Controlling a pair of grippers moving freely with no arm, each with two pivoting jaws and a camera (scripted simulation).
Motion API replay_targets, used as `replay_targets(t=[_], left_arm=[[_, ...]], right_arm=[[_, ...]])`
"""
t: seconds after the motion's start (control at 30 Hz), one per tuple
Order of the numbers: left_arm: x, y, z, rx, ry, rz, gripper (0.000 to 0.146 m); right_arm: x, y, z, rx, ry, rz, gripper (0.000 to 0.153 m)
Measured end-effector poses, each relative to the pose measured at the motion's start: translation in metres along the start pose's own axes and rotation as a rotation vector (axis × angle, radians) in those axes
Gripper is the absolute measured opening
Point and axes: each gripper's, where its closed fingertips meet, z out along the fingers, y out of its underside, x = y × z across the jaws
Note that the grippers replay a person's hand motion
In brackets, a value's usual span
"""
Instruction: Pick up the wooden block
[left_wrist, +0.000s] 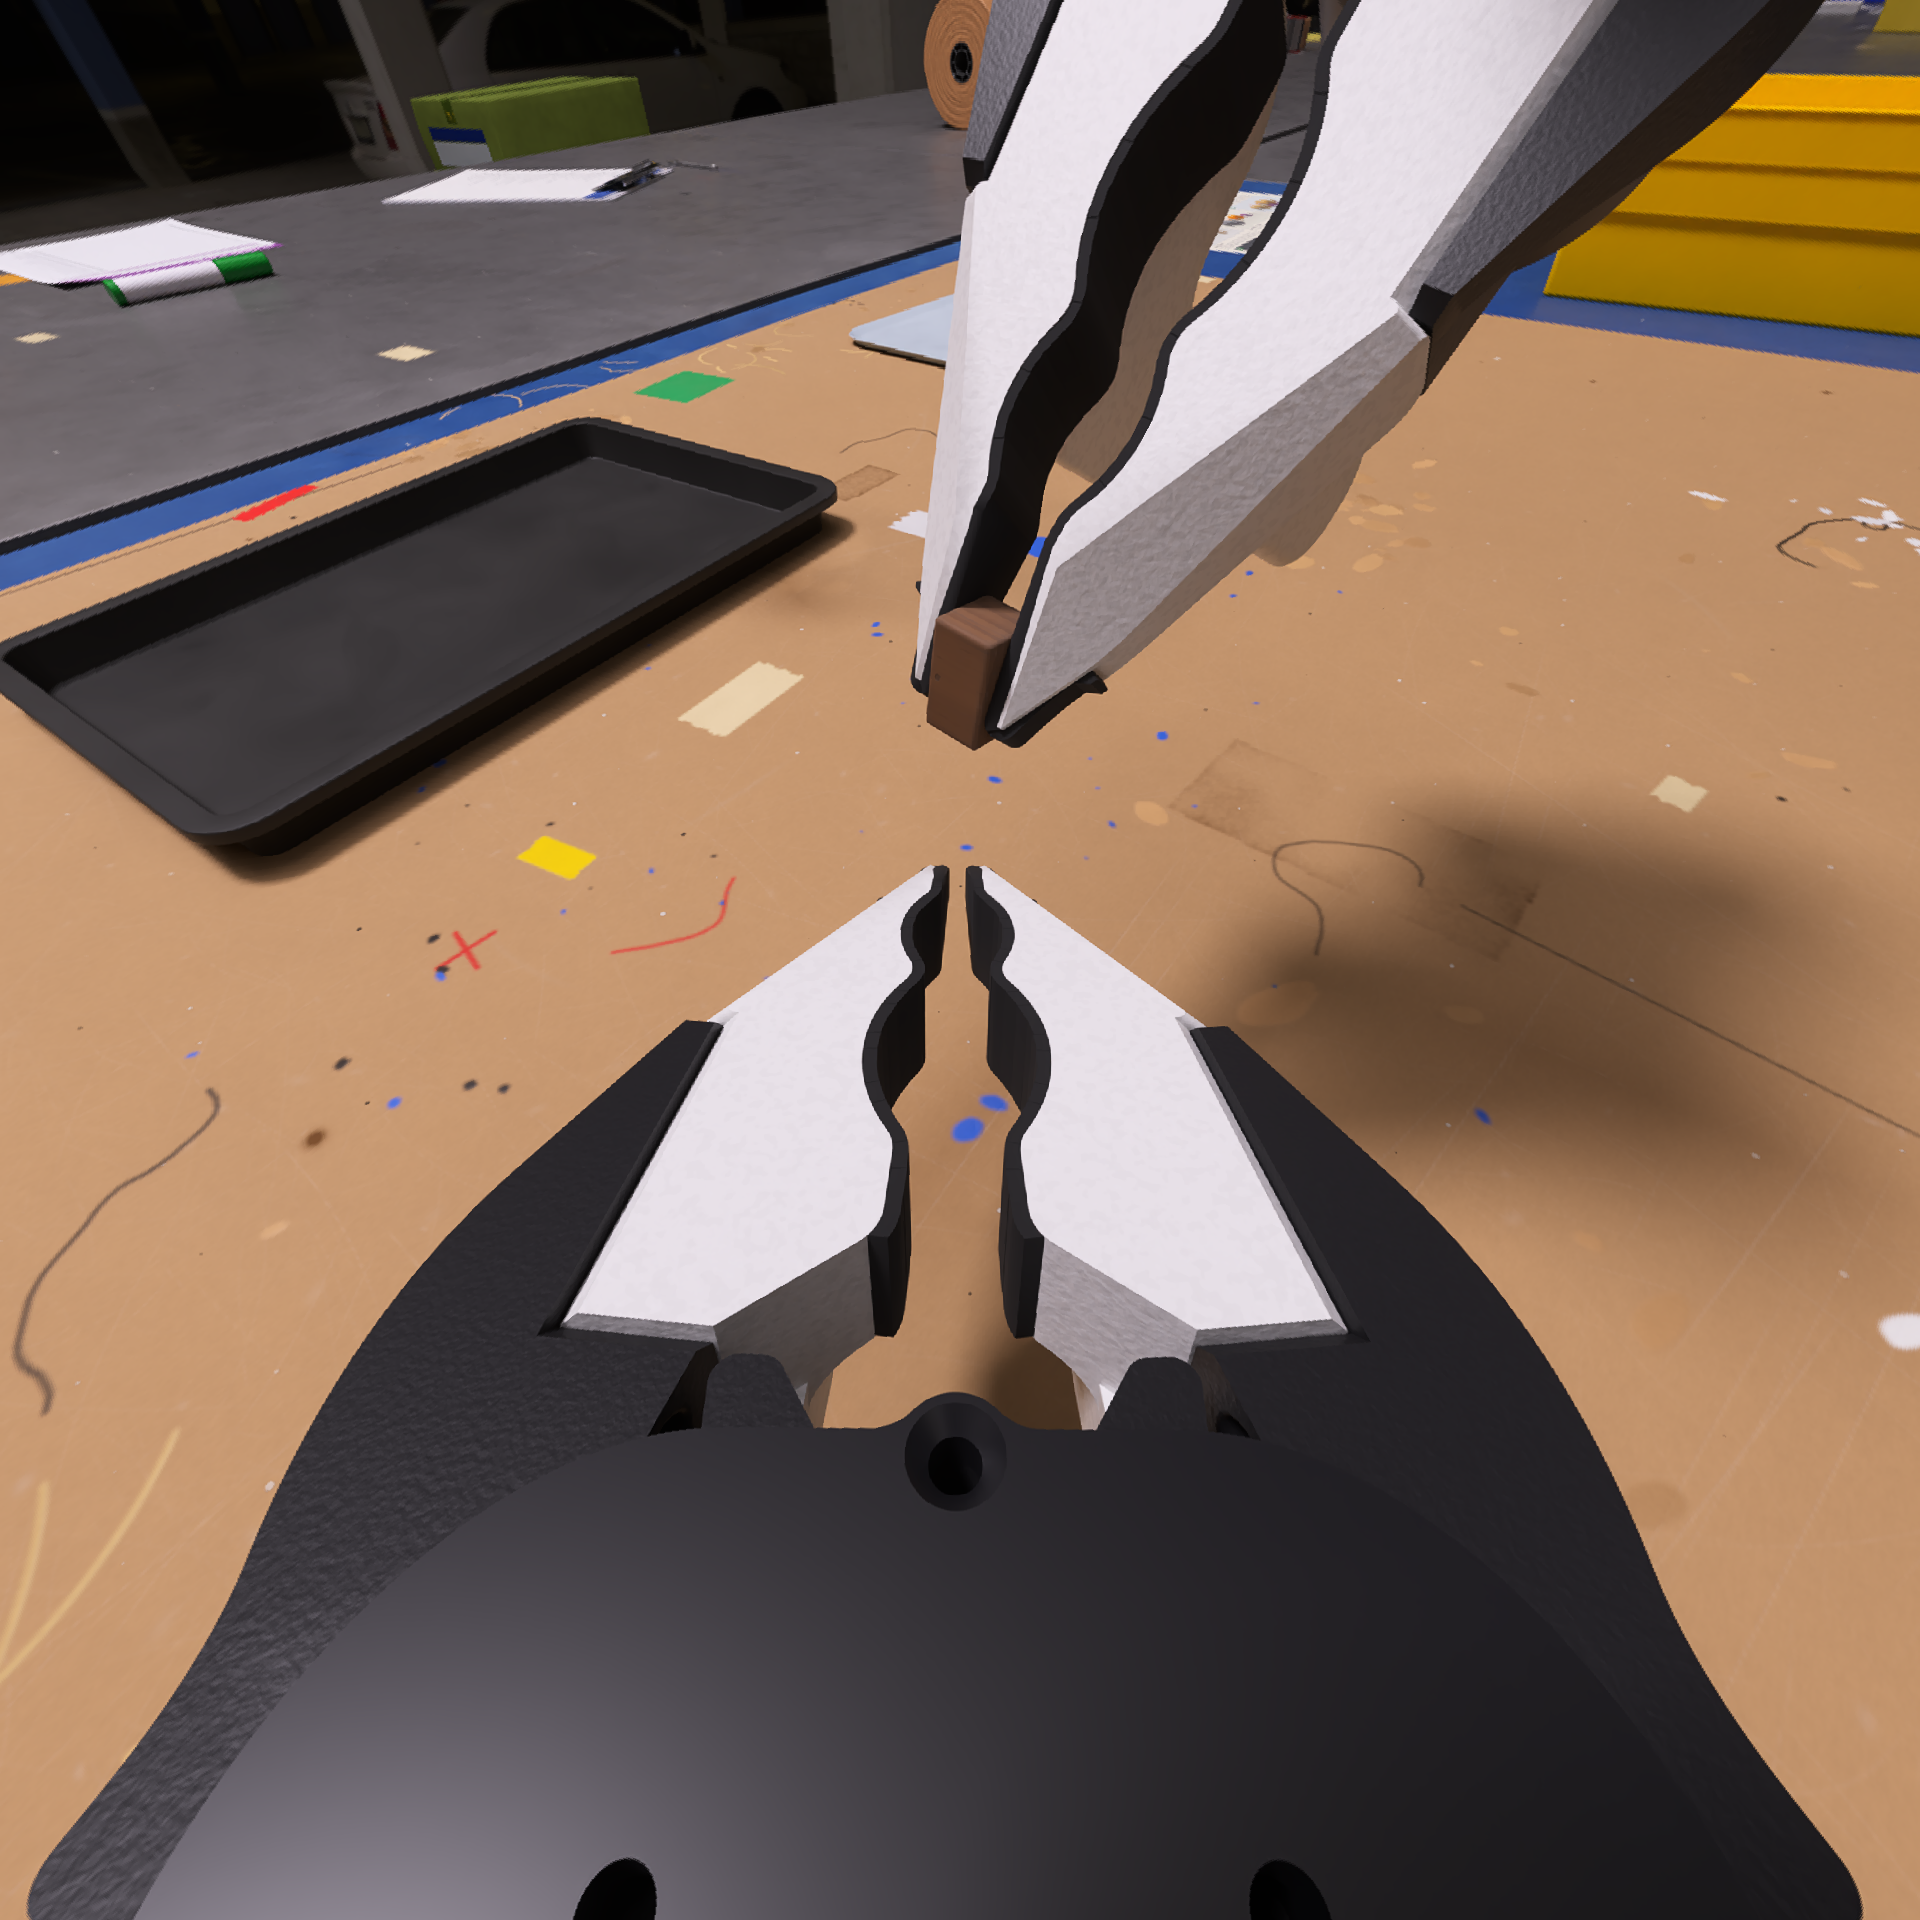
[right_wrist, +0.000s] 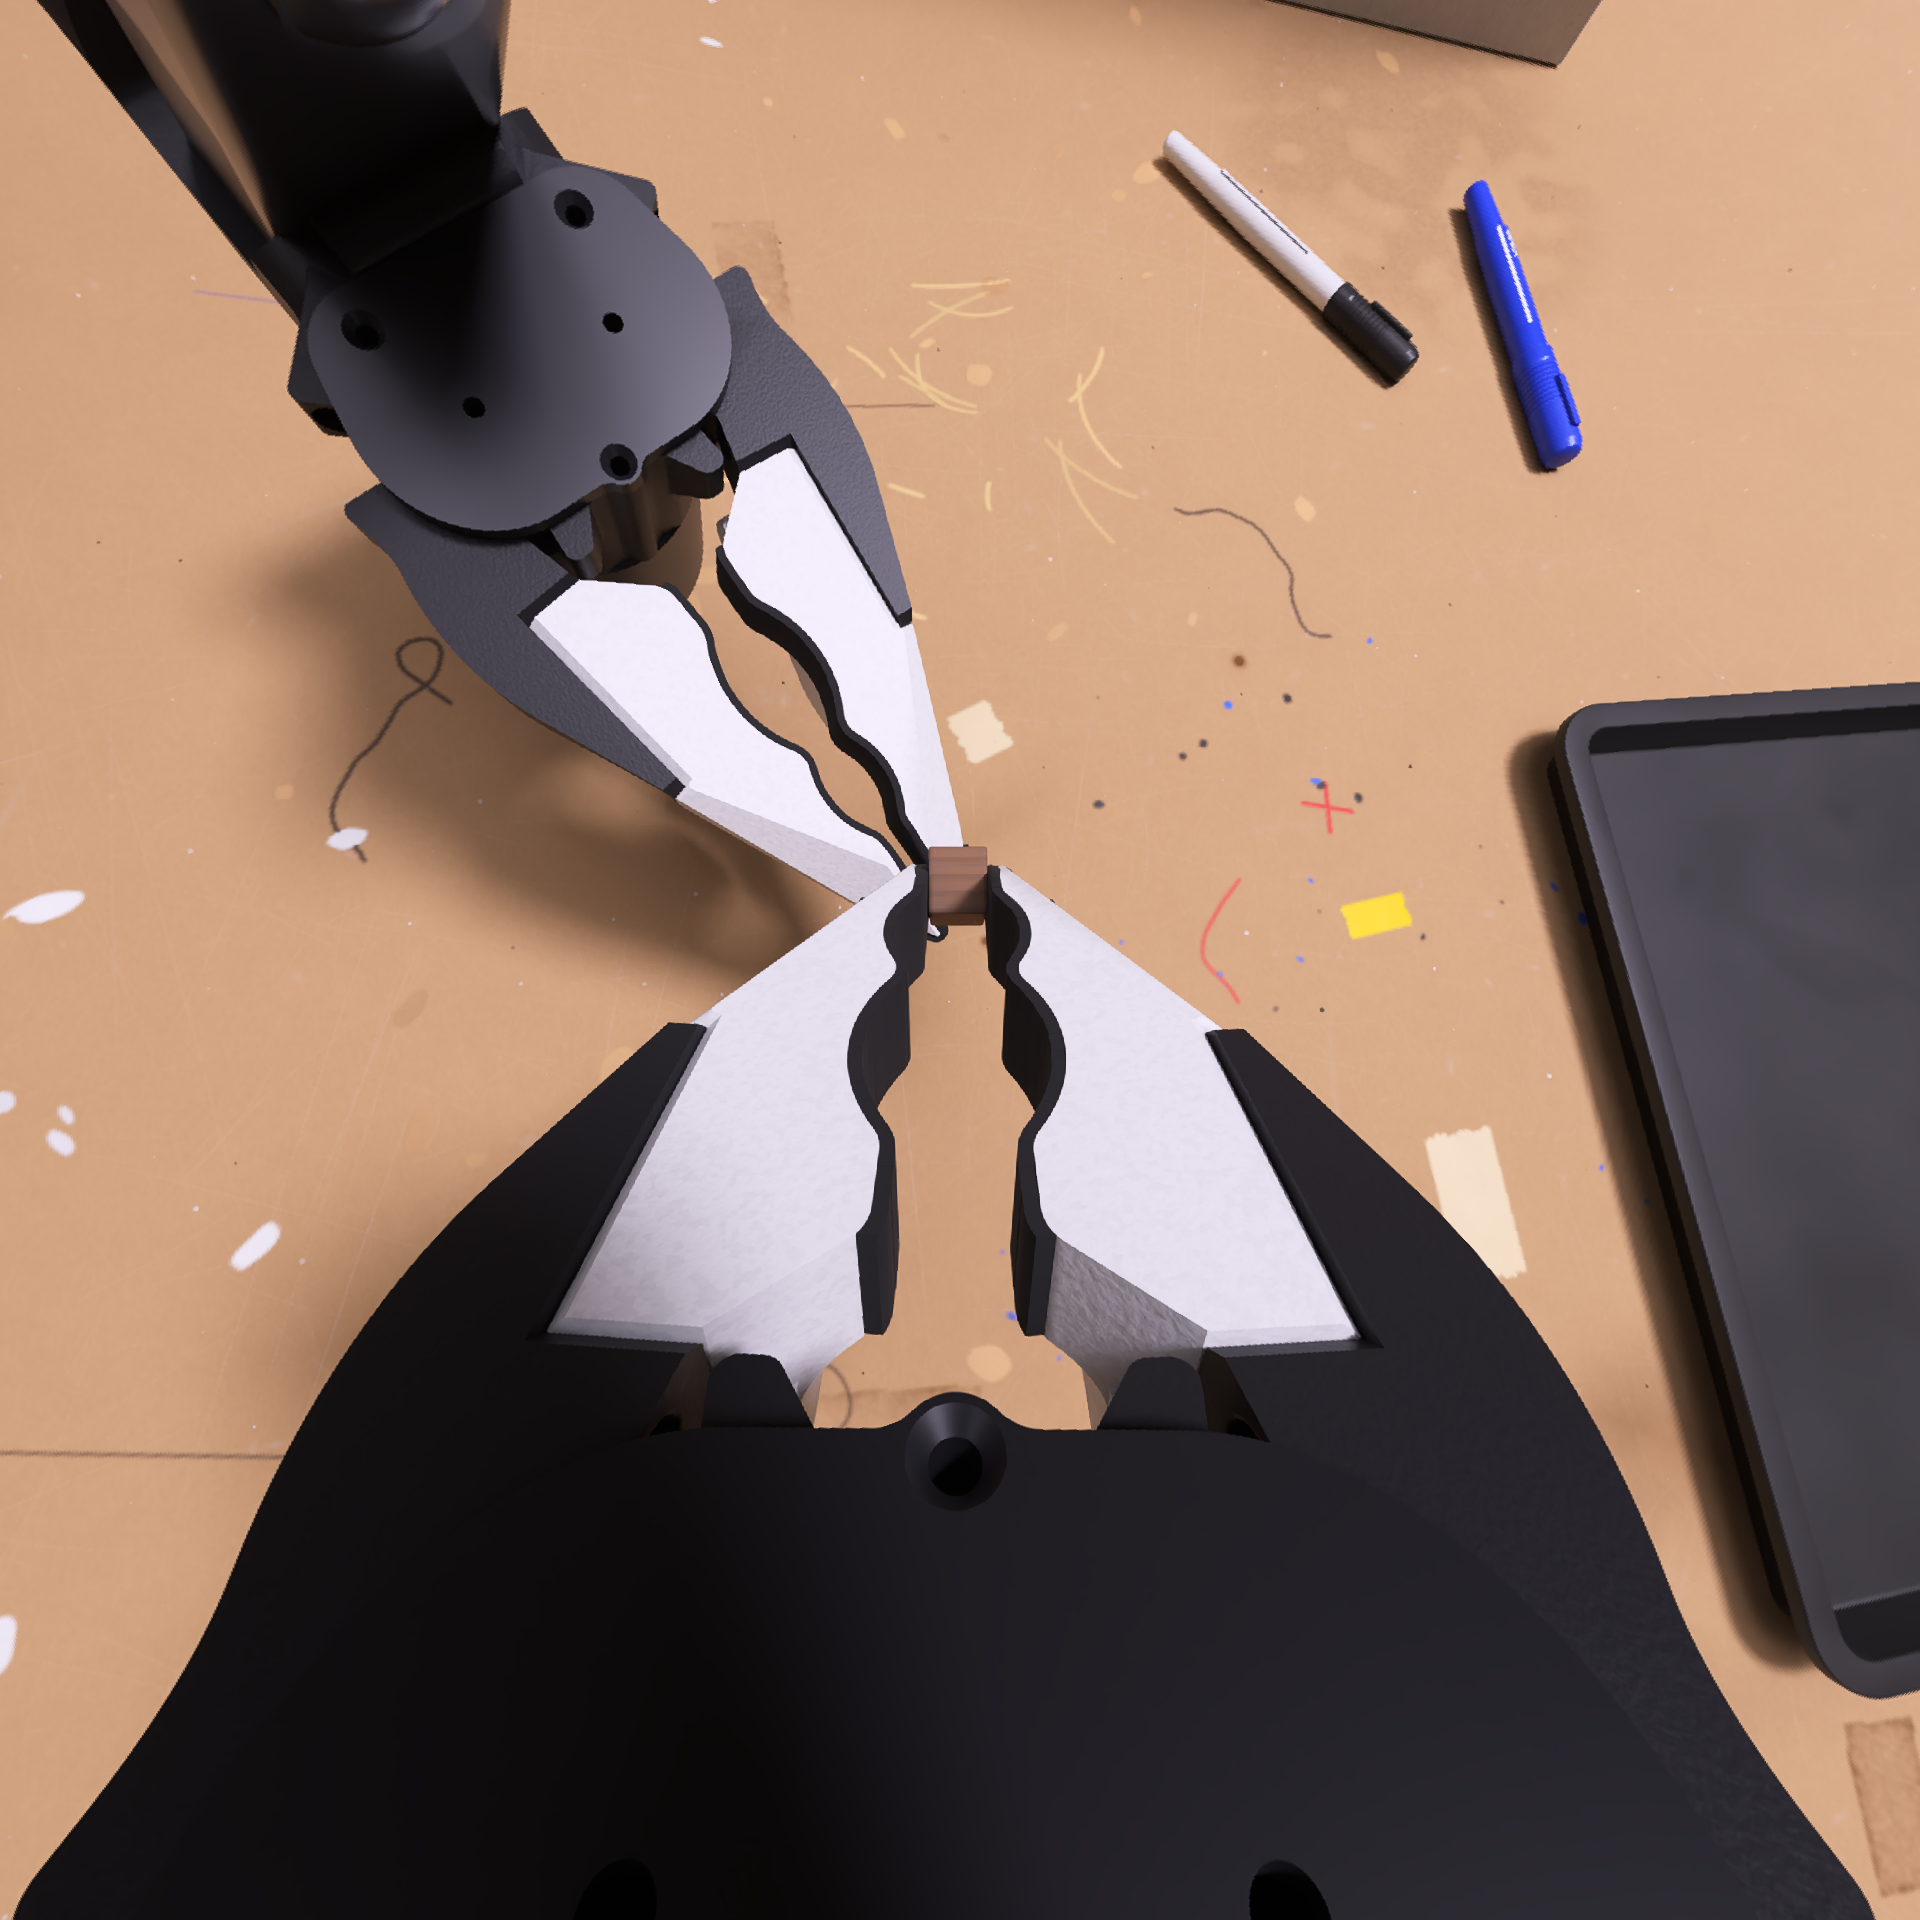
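The wooden block (right_wrist: 958, 883) is a small brown cube, pinched between the fingertips of my right gripper (right_wrist: 958, 896), which is shut on it. In the left wrist view the right gripper (left_wrist: 977, 698) comes down from the upper right with the block (left_wrist: 968, 681) at its tips, low over the tan table (left_wrist: 1351, 1039). I cannot tell whether the block touches the table. My left gripper (left_wrist: 957, 875) is shut and empty, its tips a short way in front of the block. In the right wrist view the left gripper (right_wrist: 916, 858) points at the block from the upper left, almost touching it.
A black tray (left_wrist: 416, 623) lies left of the block; it also shows in the right wrist view (right_wrist: 1766, 1143). A white marker (right_wrist: 1288, 255) and a blue marker (right_wrist: 1522, 322) lie on the table. Yellow bins (left_wrist: 1766, 208), a tape roll (left_wrist: 956, 62) and papers (left_wrist: 135, 255) stand farther off.
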Motion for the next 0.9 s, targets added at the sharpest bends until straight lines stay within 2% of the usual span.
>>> replay_targets(t=[0.9], left_arm=[[-0.0005, -0.0024, -0.0018, 0.011, 0.003, -0.008, 0.003]], right_arm=[[0.0002, -0.0011, -0.0028, 0.037, -0.002, 0.006, 0.010]])
